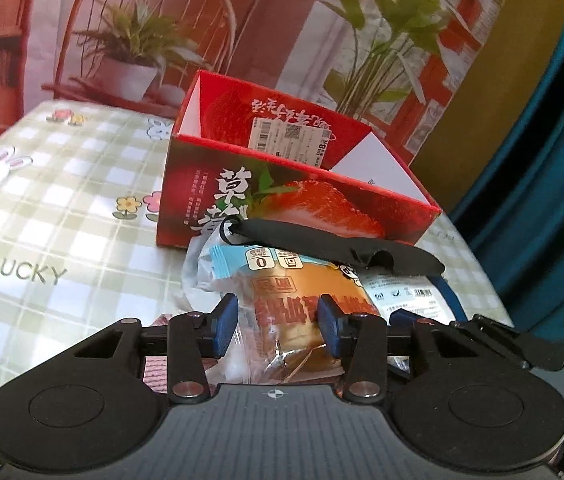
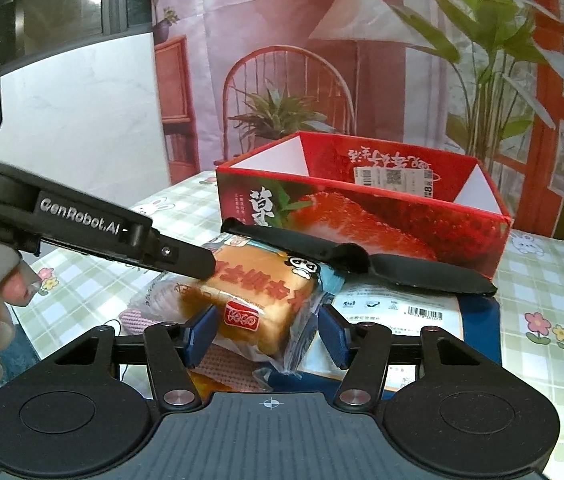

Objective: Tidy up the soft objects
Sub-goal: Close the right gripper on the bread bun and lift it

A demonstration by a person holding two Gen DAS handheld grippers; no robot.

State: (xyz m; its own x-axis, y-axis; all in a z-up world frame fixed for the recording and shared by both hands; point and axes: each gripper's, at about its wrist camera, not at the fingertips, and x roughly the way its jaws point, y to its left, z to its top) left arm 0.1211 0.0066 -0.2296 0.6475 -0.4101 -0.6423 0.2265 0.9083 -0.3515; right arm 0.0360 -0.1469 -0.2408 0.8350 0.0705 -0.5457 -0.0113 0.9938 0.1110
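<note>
We count one wrapped bread loaf (image 1: 302,304), one black sleep mask (image 1: 334,242), one red strawberry box (image 1: 298,196) and, underneath, one flat packet with a blue edge (image 2: 422,312).

Both tools grasp the same loaf. In the left wrist view our left tool (image 1: 277,326) has its blue pads (image 1: 223,326) pressed against the sides of the clear wrapper. In the right wrist view our right tool (image 2: 267,334) clamps the loaf's other end (image 2: 257,300), pads dimpling the plastic. The left tool's black arm reaches in from the left of that view, its tip against the loaf, with a person's fingers (image 2: 13,288) on its grey trigger.

The loaf sits on a small heap of soft packets on the counter (image 1: 61,200), just in front of the box. The sleep mask lies draped across the loaf's far edge, touching it, and rests against the box's front wall.

The box stands open, its flaps up. A white barcode label (image 1: 290,140) sticks to the inner back wall. We cannot tell what else lies inside.

The counter wears a green checked cloth with rabbits, flowers and the word LUCKY. Behind it hangs a printed backdrop (image 2: 302,60) of a chair, lamp and plants. A teal curtain (image 1: 554,160) hangs at the right of the left wrist view.
</note>
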